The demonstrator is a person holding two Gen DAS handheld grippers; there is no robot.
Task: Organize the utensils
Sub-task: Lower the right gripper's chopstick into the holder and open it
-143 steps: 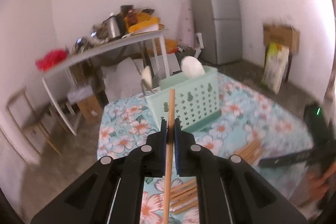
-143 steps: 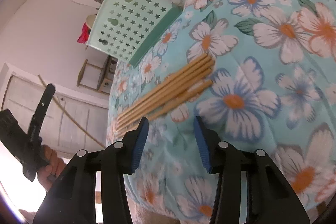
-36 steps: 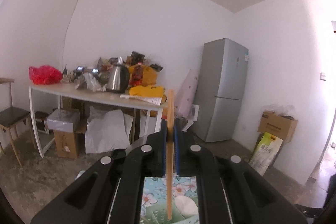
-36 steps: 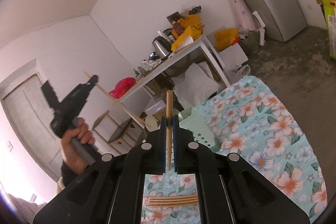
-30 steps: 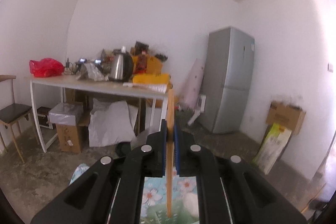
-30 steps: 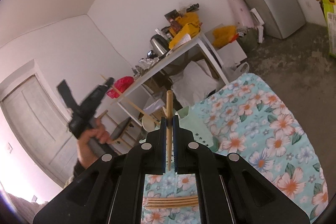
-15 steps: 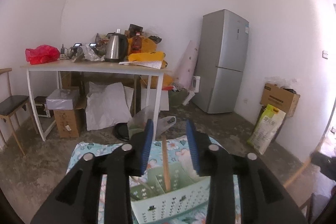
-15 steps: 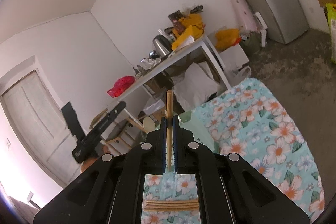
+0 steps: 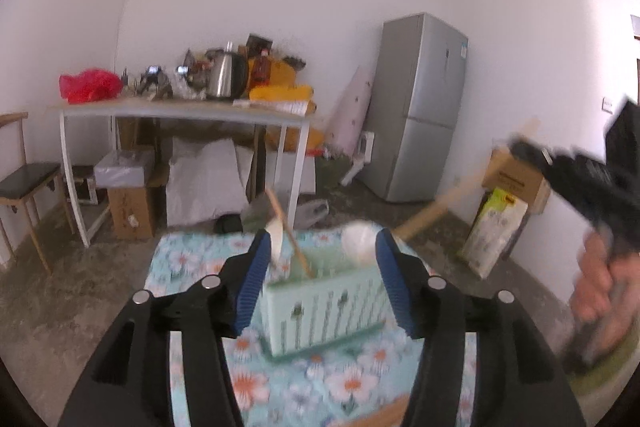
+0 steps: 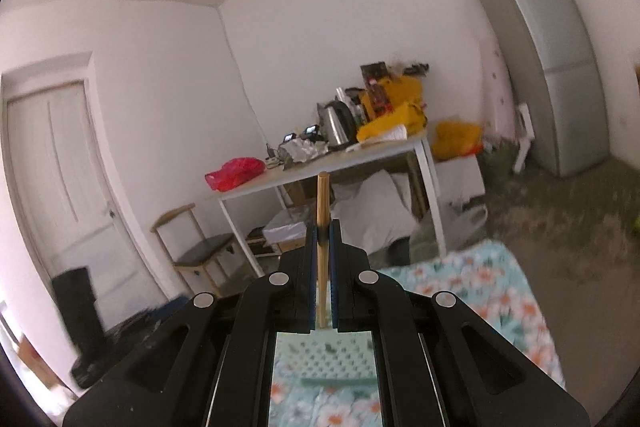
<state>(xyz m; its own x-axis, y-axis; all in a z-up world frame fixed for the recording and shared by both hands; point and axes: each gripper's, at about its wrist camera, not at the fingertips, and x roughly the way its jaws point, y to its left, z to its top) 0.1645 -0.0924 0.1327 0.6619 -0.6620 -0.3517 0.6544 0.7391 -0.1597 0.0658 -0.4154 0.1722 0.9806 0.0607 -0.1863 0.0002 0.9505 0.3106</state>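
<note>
Chopsticks are the utensils: slim, pale-wood sticks; one chopstick point(image 9: 289, 234) leans tilted inside the mint-green basket point(image 9: 320, 311) at lower centre of the left wrist view, beside two white spoons point(image 9: 359, 242) standing in it; the basket has perforated walls and sits on a floral cloth point(image 9: 280, 387); the left gripper point(image 9: 320, 279) frames it, jaws opening, nothing between them; at the frame's right edge, the right gripper point(image 10: 322, 275) appears blurred; in its own view it is clenched on a second chopstick point(image 10: 322, 203), upright at frame centre, above the basket at the bottom edge.
</note>
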